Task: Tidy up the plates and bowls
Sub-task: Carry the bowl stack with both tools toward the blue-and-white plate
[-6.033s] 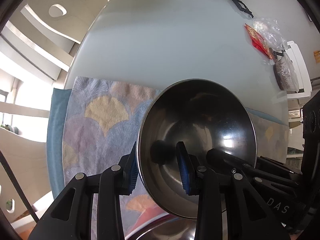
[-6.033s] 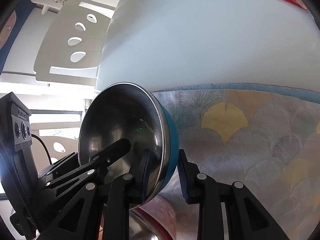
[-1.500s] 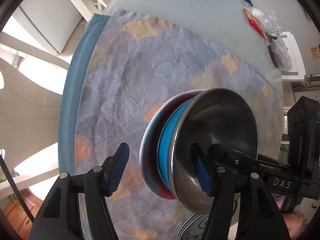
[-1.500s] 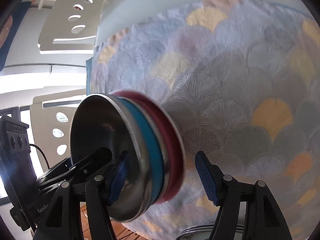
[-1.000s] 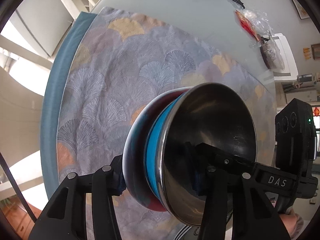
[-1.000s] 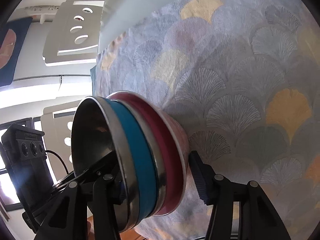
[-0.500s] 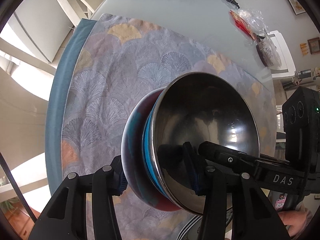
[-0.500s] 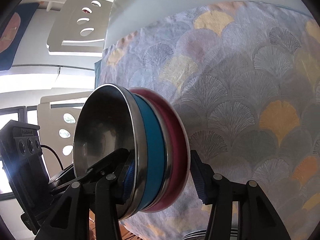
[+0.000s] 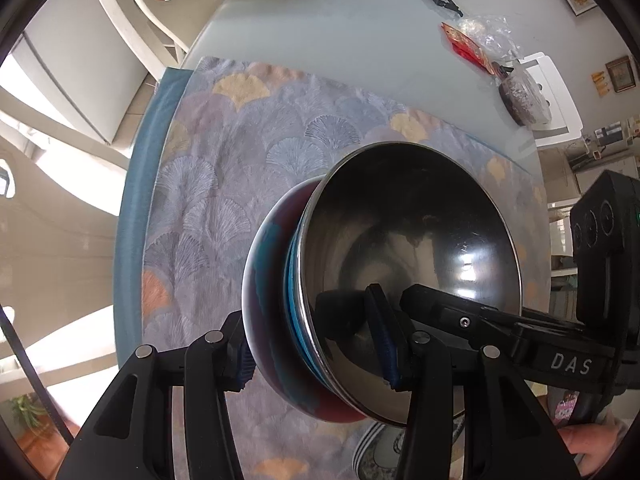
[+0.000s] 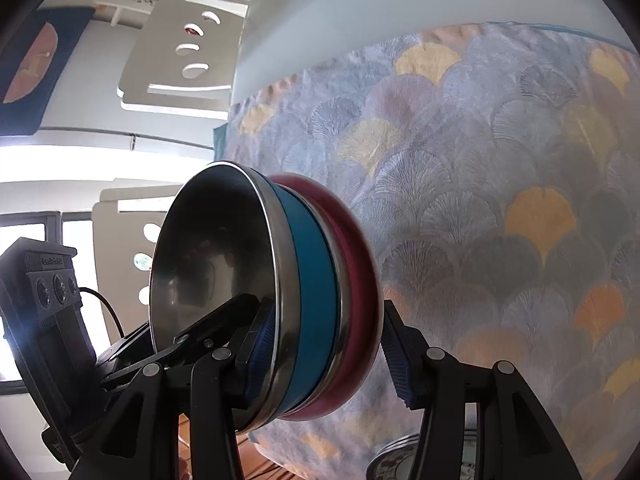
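A blue steel-lined bowl (image 9: 408, 264) is nested in a red bowl (image 9: 268, 312). The stack is tilted and held above the fan-patterned placemat (image 9: 224, 184). My left gripper (image 9: 316, 350) is shut on the stack's near rim, one finger inside the steel bowl and one outside the red bowl. My right gripper (image 10: 328, 344) grips the stack (image 10: 312, 292) on the opposite rim the same way. Each gripper shows in the other's view. The edge of a patterned plate (image 9: 380, 452) shows below the stack, also in the right wrist view (image 10: 400, 464).
The placemat lies on a pale glass table (image 9: 340, 28). At its far side lie red packets in clear plastic (image 9: 476, 44), a dark covered dish (image 9: 524, 100) and a black clip (image 9: 440, 0). White chairs (image 10: 176, 48) stand around the table edge.
Six seconds ago both grippers held only the blue steel bowl. It was then set into the red bowl; both grippers reopened, closed on the whole stack, and have lifted and tilted it.
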### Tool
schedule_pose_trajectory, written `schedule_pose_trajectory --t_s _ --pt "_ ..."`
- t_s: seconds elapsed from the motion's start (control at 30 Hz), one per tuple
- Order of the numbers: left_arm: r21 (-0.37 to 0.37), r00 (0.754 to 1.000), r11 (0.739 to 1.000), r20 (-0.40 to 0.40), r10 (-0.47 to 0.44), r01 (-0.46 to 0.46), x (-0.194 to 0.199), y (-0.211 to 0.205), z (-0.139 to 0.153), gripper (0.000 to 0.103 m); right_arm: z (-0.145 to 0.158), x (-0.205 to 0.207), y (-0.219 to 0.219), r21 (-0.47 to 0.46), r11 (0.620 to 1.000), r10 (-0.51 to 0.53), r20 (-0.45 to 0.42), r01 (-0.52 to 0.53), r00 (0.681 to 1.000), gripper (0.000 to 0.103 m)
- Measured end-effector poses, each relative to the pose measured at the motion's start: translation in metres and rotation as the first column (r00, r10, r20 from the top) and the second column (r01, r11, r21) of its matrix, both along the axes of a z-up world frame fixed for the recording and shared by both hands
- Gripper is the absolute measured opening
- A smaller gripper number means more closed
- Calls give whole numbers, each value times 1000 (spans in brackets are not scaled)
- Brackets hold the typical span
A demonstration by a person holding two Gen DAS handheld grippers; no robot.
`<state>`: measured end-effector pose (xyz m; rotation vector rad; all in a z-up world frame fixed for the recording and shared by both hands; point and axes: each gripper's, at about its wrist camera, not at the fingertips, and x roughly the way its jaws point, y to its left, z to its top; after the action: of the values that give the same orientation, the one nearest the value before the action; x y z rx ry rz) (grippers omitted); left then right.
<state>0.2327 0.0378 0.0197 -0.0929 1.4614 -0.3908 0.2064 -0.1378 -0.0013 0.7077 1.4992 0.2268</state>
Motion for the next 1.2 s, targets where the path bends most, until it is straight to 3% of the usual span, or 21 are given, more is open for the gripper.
schedule_pose_trajectory --t_s 0.17,0.43,0.6,0.77,1.2 --pt "23 999 999 13 -50 49 -15 -14 18 44 17 -18 -11 14 999 -43 5 43 999 50" --pt "38 999 999 29 -14 12 -63 -30 41 44 47 -44 -25 -22 1000 -14 15 14 1000 50" --pt "26 999 999 45 25 -26 -99 -40 51 44 59 -77 -42 8 1000 8 33 -8 999 50" --pt "48 997 998 69 43 -46 -137 -51 55 44 57 -112 -50 19 999 37 29 -38 999 50" --pt "-4 993 995 58 99 -99 -209 -62 31 44 38 -182 -66 -4 996 92 7 -92 996 51"
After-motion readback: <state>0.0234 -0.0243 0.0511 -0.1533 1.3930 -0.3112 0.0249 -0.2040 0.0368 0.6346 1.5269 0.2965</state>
